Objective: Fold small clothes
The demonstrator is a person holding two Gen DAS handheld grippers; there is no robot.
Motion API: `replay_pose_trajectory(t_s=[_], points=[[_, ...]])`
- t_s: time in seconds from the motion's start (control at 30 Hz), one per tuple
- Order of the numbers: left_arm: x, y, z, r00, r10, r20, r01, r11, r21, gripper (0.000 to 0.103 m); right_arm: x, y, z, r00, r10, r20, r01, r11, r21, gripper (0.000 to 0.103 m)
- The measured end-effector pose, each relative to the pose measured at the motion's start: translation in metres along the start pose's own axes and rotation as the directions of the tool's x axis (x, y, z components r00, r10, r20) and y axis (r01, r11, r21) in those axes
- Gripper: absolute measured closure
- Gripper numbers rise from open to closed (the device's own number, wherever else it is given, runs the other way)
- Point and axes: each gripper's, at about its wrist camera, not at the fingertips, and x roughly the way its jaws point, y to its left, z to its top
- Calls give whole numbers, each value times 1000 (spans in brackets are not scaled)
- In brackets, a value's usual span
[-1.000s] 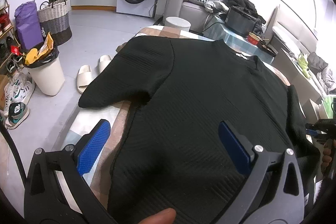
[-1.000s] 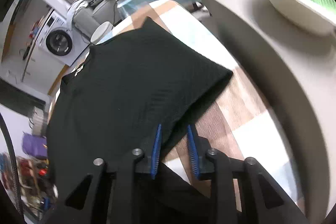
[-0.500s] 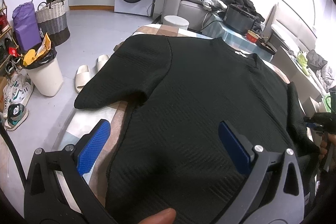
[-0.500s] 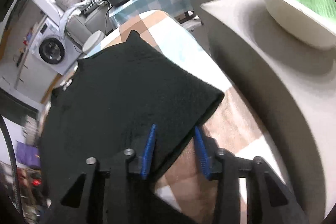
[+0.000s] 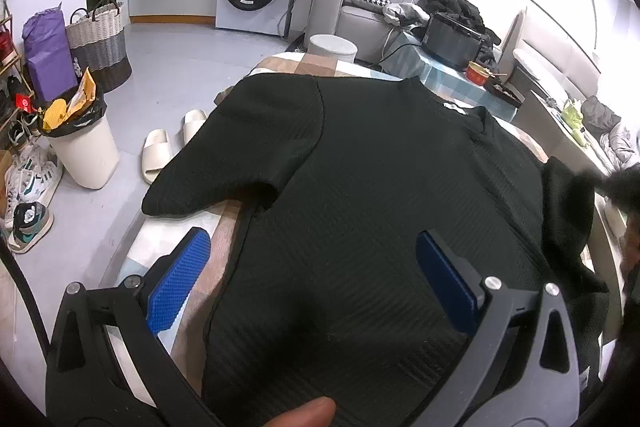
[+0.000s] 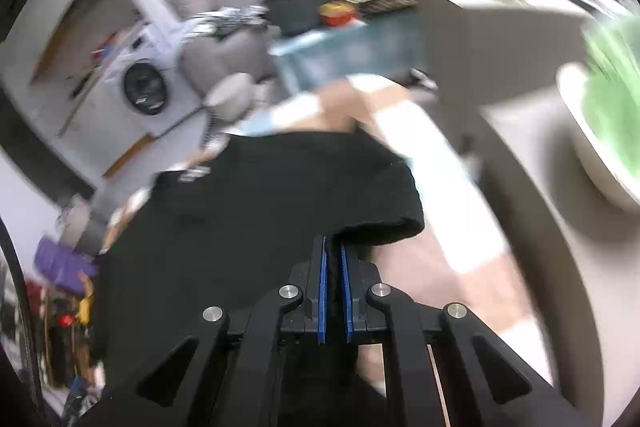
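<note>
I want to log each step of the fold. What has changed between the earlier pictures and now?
The right gripper closed on the right sleeve of the black shirt: its jaws were apart around the sleeve edge before, and now they pinch it. The sleeve has started to lift and bunch, and the right view is blurred by motion. The left gripper stayed open above the shirt body, and the left sleeve still lies flat.

Shirt (image 5: 380, 195) covers most of table (image 5: 176, 247); bare strip of cloth along its left edge under left gripper (image 5: 316, 275), jaws wide. Off that edge: open floor, then slippers (image 5: 160, 151) and bin (image 5: 86, 151). Right side: counter (image 6: 532, 131) close beside table, narrow bare strip between it and sleeve (image 6: 384, 211).
</note>
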Motion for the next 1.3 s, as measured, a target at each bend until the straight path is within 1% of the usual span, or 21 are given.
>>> replay_pose_trajectory(t_s=[0.03,0.07,0.1,0.13,0.17,0.2,0.27,0.33,0.4,0.43,0.5,0.53,0.63,0.73,0.83,0.9,1.03,1.07,1.17,1.23,1.3], points=[[-1,0,1,1000,1,4,-1,1000,0,1,0,13,4,999,32,8,-32,999,-24,96],[-3,1,1,1000,3,9,-3,1000,0,1,0,31,8,997,83,3,-83,995,-59,96],[-4,1,2,1000,7,11,-7,1000,-1,1,2,46,10,991,131,-15,-132,988,-86,91],[-5,1,3,1000,9,13,-9,1000,-3,1,5,63,11,976,212,-53,-217,970,-112,87],[-7,2,3,1000,11,16,-11,1000,-5,1,5,71,10,961,267,-69,-274,953,-126,80],[-8,3,4,1000,15,19,-14,1000,-7,1,3,78,6,957,284,-64,-291,945,-151,75],[-11,5,4,999,20,25,-20,1000,-13,1,-3,80,1,975,223,-28,-224,955,-193,74],[-12,6,4,999,25,28,-24,1000,-15,1,-3,65,-6,987,162,-21,-163,970,-179,74],[-13,8,5,999,32,28,-32,999,-18,1,5,47,-14,993,103,-57,-110,982,-154,74],[-13,8,6,999,32,28,-32,999,-18,1,11,35,-21,995,47,-86,-60,987,-151,74],[-14,9,6,999,36,30,-36,999,-15,1,17,17,-36,991,-22,-129,1,987,-159,73],[-13,8,6,999,36,30,-36,999,-11,1,20,3,-46,985,-47,-165,21,988,-156,73],[-11,7,6,999,41,28,-41,999,-2,1,22,-21,-73,971,-77,-225,42,987,-157,73],[-6,3,6,999,45,16,-45,999,2,1,17,-30,-89,967,-76,-242,29,981,-190,73],[-1,-1,6,999,49,11,-49,999,11,1,14,-25,-97,972,-79,-222,24,971,-239,66],[2,-2,6,999,51,1,-51,999,14,1,15,-16,-100,974,-74,-216,13,962,-274,65],[12,1,6,998,60,-18,-60,998,7,1,32,-1,-102,972,-110,-206,32,936,-351,64],[15,4,6,998,62,-28,-62,998,-6,1,34,0,-104,971,-115,-211,34,934,-356,65],[23,16,7,996,76,-43,-78,996,-36,1,32,-2,-105,975,-146,-170,74,926,-370,92],[25,23,8,995,90,-42,-92,995,-50,1,25,-15,-100,980,-119,-160,66,950,-304,94],[26,33,10,994,104,-41,-107,992,-70,1,14,-27,-96,981,-153,-122,116,956,-271,94]])
